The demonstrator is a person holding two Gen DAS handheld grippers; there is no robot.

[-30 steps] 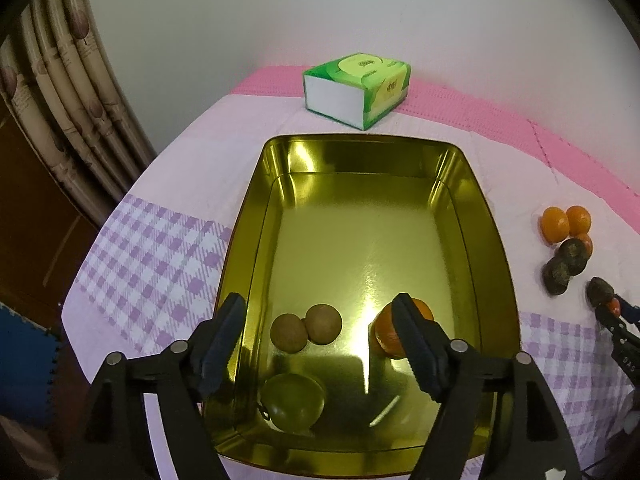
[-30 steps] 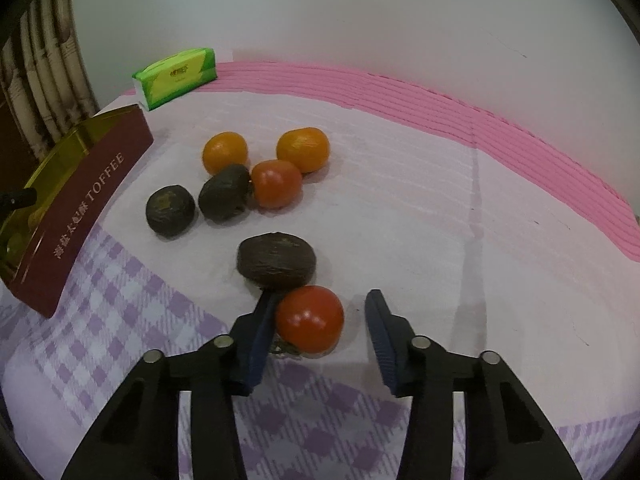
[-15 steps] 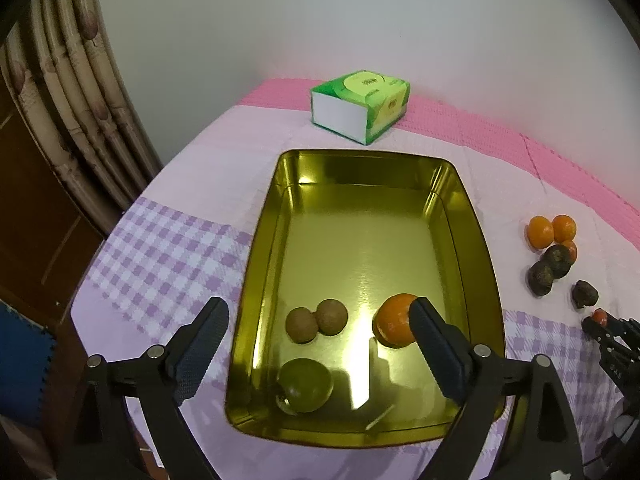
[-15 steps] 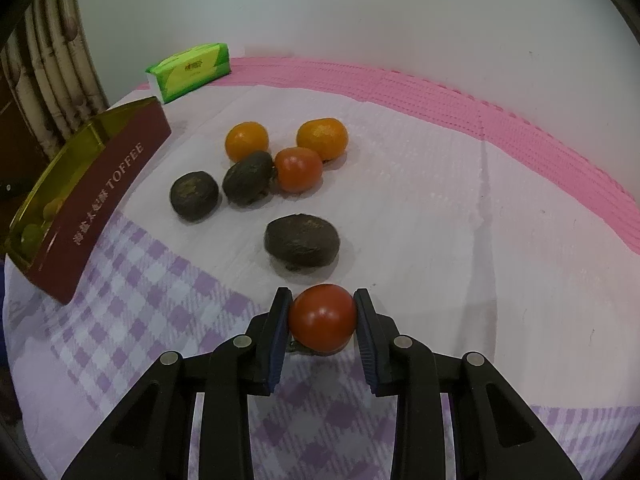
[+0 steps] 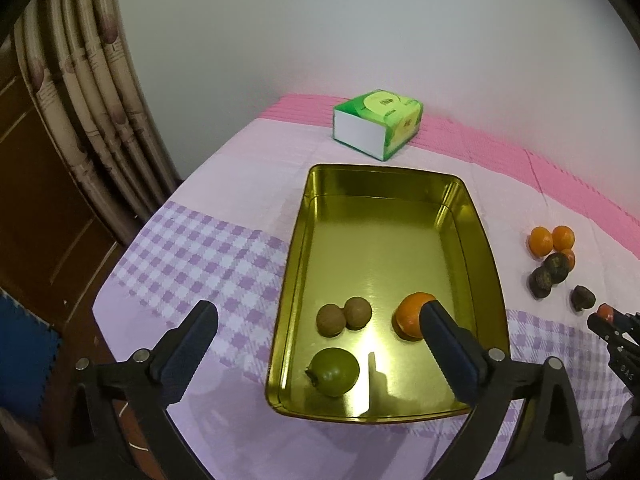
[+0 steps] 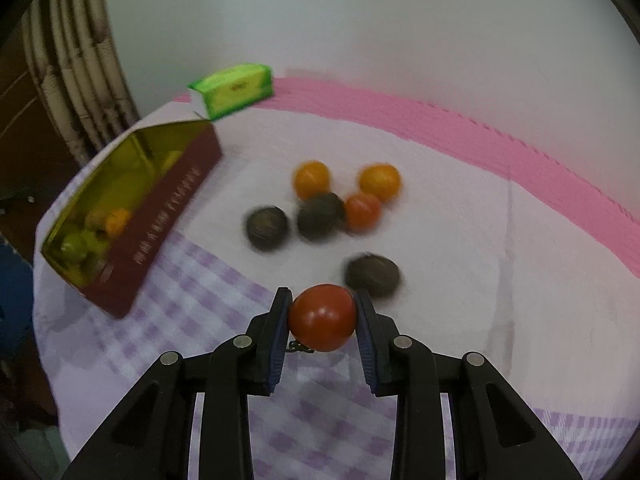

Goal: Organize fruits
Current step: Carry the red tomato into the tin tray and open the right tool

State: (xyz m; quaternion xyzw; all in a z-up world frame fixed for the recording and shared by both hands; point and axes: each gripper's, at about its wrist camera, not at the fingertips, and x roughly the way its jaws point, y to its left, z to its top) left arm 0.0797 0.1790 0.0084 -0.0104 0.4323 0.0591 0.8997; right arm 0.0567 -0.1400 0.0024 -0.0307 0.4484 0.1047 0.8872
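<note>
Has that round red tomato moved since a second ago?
Yes. The round red tomato, clamped in the right hand-held gripper, has left the cloth beside the dark wrinkled fruit.

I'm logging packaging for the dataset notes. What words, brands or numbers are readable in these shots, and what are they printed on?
Gold lettering on the maroon side of the tin: a line of print, too blurred to read.
Green tissue box: small marks on the top oval and side, too small to read; blurred in the right wrist view.
Right gripper: pale letters on its black body, possibly "DAS", not certain.
Nothing else carries text.
</note>
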